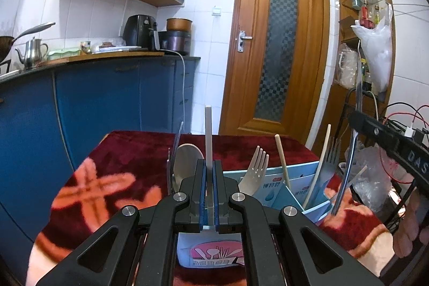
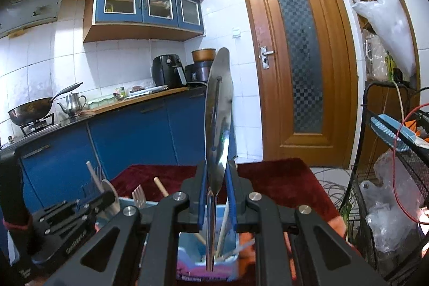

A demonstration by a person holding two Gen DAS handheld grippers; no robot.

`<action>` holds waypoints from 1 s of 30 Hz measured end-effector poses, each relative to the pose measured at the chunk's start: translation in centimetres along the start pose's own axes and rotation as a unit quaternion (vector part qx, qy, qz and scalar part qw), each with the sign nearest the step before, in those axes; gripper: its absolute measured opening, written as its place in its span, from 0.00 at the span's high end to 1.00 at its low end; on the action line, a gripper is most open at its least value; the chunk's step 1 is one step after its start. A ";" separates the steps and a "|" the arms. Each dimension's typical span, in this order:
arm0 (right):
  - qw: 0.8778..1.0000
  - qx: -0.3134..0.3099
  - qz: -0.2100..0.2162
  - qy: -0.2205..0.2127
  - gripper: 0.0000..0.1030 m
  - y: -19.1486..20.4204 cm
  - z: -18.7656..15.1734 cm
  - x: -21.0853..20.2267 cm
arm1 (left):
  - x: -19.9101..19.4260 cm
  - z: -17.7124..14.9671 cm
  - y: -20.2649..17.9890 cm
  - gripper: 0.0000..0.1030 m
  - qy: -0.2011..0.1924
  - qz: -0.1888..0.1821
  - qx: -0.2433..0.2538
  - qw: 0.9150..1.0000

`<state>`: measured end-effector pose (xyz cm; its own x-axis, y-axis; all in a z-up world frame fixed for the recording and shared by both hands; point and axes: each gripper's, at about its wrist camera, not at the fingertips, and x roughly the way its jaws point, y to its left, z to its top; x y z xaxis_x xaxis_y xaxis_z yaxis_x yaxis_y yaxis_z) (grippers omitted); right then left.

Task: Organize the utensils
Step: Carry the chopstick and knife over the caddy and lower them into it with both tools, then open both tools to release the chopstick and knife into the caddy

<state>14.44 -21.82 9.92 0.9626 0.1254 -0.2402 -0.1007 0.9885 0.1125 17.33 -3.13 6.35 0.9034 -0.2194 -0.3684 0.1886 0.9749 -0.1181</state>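
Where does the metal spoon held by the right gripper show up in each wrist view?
Left wrist: the spoon stands at the right edge, clamped in the right gripper.
Right wrist: centre, bowl up, above the blue holder.
Shared landmark: the wooden door.

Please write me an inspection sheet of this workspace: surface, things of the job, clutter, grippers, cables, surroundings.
Surface: table under a dark red patterned cloth.
Job's things: light blue cardboard organizer box holding a metal fork, a wooden chopstick and a metal spoon.
Clutter: nothing seen on the cloth.
Grippers: left gripper, jaws shut on a flat grey utensil handle; right gripper, jaws shut on a shiny metal knife, blade up, above the box.
Cables: red and black wires at the right; white cord down the blue cabinets.
Surroundings: wooden door, black air fryer, steel teapot.
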 end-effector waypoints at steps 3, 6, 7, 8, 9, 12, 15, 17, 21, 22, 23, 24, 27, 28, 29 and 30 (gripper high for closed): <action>1.000 0.000 -0.005 -0.011 0.84 0.0 0.1 0.5 | 0.2 -0.2 0.0 0.96 0.004 0.000 -0.001 1.000; 1.000 -0.005 -0.006 -0.022 0.84 0.2 -0.2 1.1 | 0.4 -0.5 0.0 0.96 0.008 0.000 -0.001 1.000; 1.000 -0.008 -0.008 -0.026 0.84 0.3 -0.4 1.2 | 0.5 -0.5 -0.1 0.96 0.008 0.001 -0.001 1.000; 0.999 -0.012 -0.009 -0.030 0.84 0.4 -0.6 1.4 | 0.5 -0.5 0.0 0.96 0.009 0.001 0.000 1.000; 0.999 -0.016 -0.008 -0.030 0.84 0.5 -0.7 1.6 | 0.6 -0.6 0.0 0.96 0.009 0.000 -0.001 1.000; 1.000 -0.021 -0.008 -0.019 0.84 0.7 -1.2 2.2 | 0.6 -0.7 -0.1 0.96 0.011 0.001 -0.001 1.000; 1.000 -0.025 -0.004 -0.010 0.84 0.8 -1.9 2.1 | 0.5 -0.8 -0.2 0.96 0.012 0.002 0.000 1.000; 0.999 -0.036 -0.003 -0.002 0.84 1.1 -2.4 2.1 | 0.6 -0.8 -0.2 0.96 0.012 0.003 0.002 1.000; 0.999 -0.038 -0.003 0.021 0.84 1.4 -3.1 2.7 | 0.6 -0.9 -0.4 0.96 0.011 0.002 0.004 1.000; 0.999 -0.038 -0.002 0.026 0.84 1.5 -3.2 2.8 | 0.6 -0.9 -0.4 0.96 0.011 0.002 0.004 1.000; 0.999 -0.037 -0.002 0.031 0.84 1.4 -3.4 2.9 | 0.6 -0.9 -0.4 0.96 0.011 0.002 0.004 1.000; 0.999 -0.036 -0.001 0.035 0.84 1.4 -3.5 2.9 | 0.6 -1.0 -0.4 0.96 0.012 0.001 0.004 1.000; 0.998 -0.034 0.000 0.043 0.84 1.3 -3.9 3.1 | 0.6 -1.0 -0.3 0.96 0.012 0.000 0.004 1.000; 0.998 -0.032 0.002 0.048 0.84 1.2 -4.0 3.2 | 0.6 -1.0 -0.3 0.96 0.012 0.000 0.004 1.000; 0.998 -0.032 0.003 0.051 0.84 1.3 -4.1 3.2 | 0.6 -1.0 -0.4 0.96 0.012 0.000 0.004 1.000; 0.998 -0.030 0.005 0.056 0.84 1.3 -4.2 3.2 | 0.6 -1.0 -0.4 0.96 0.012 0.000 0.003 1.000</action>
<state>16.35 -19.81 5.21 0.9279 0.1398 -0.3457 -0.1275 0.9901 0.0581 17.38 -3.64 5.25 0.8937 -0.2201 -0.3909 0.1909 0.9751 -0.1125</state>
